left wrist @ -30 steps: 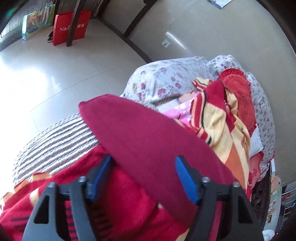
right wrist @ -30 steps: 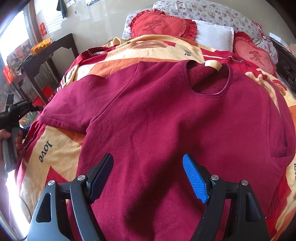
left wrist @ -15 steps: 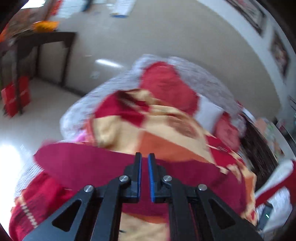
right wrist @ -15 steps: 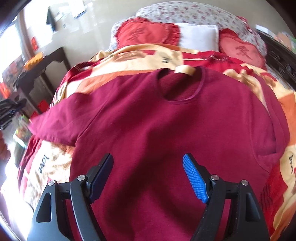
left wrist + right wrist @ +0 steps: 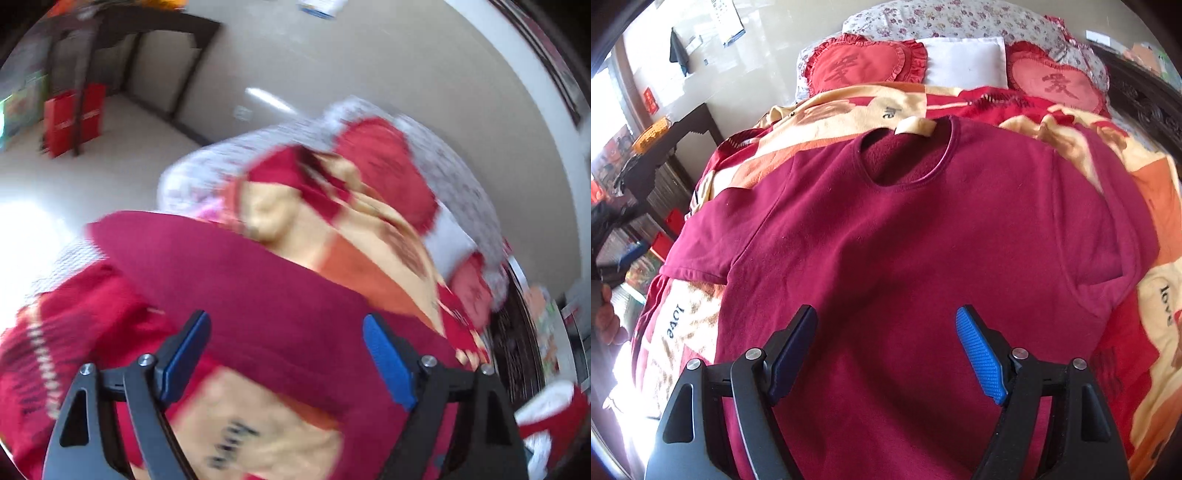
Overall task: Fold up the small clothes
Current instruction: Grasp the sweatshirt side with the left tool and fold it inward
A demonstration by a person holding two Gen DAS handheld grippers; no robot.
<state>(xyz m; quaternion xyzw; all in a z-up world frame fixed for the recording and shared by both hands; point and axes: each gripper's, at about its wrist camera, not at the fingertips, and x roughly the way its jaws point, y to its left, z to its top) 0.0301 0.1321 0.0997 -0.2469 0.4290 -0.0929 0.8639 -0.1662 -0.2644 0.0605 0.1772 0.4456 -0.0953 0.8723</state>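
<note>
Both tools [image 5: 286, 356] [image 5: 886, 354] wide, empty | sweater [image 5: 905, 229] flat, neckline toward pillows [image 5: 964, 61]

The maroon sweater [image 5: 905, 229] is soft matt cloth, fleecy and napped inside the neck opening. Under it the blanket [image 5: 1145, 295] looks like plush, slightly fuzzy fabric in red, orange and cream. The heart cushions [image 5: 864, 66] are red cloth with ruffled edges; the floral bedspread [image 5: 960, 18] is thin printed cotton. Each hand-held gripper, right [image 5: 886, 354] and left [image 5: 284, 358], is matt black plastic with bright metal screws; the blue pads [image 5: 979, 354] are ribbed. The wall [image 5: 369, 74] and floor [image 5: 122, 155] look glossy
</note>
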